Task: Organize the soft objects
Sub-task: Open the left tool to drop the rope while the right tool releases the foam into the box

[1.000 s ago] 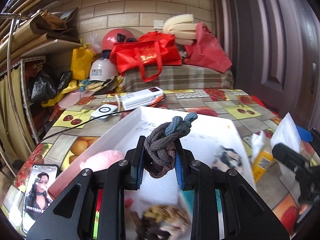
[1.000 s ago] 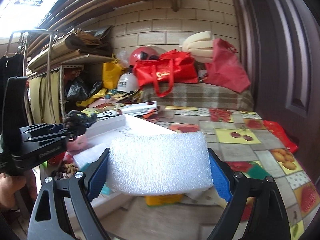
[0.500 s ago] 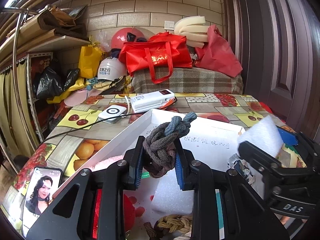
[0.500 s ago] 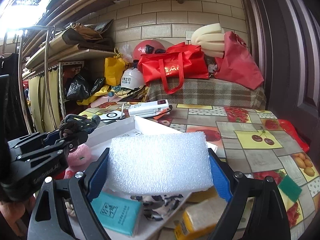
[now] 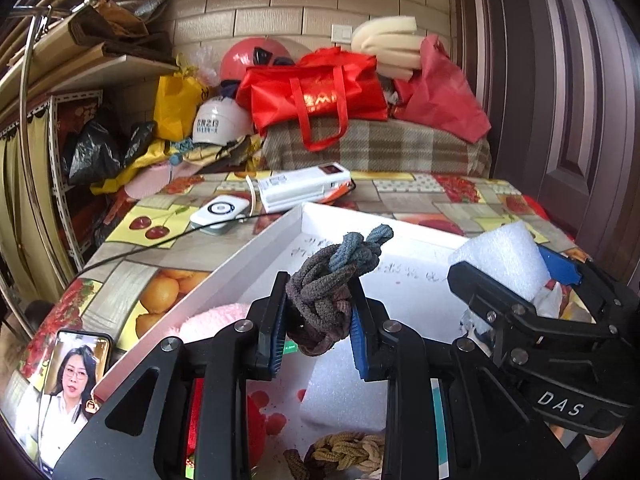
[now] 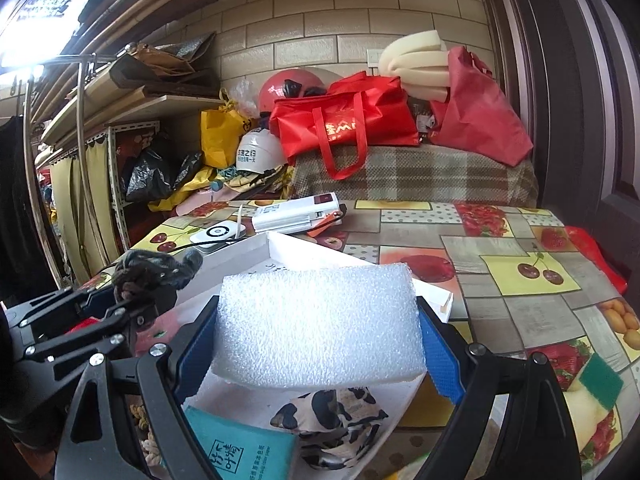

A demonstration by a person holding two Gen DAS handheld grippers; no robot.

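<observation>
A fruit-patterned table [image 6: 500, 248] holds a shallow white box [image 5: 256, 252]. Above the box, the right gripper [image 6: 318, 332] clamps a white foam block [image 6: 320, 324] between its blue pads, raised clear of the items inside. Beside it, the left gripper [image 5: 318, 332] pinches a knotted grey-brown hair tie bundle [image 5: 328, 292], also lifted. A cow-print cloth [image 6: 332, 424] and a teal packet [image 6: 244, 448] lie in the box.

Cluttered home storeroom: brick-tiled wall [image 6: 360, 20], metal shelving [image 5: 60, 128] stacked with cardboard, helmets [image 5: 218, 124], red tote bag [image 6: 344, 128] and foam rolls [image 6: 412, 64] heaped behind fruit-print oilcloth table [image 6: 520, 248], beside wooden door [image 5: 568, 100].
</observation>
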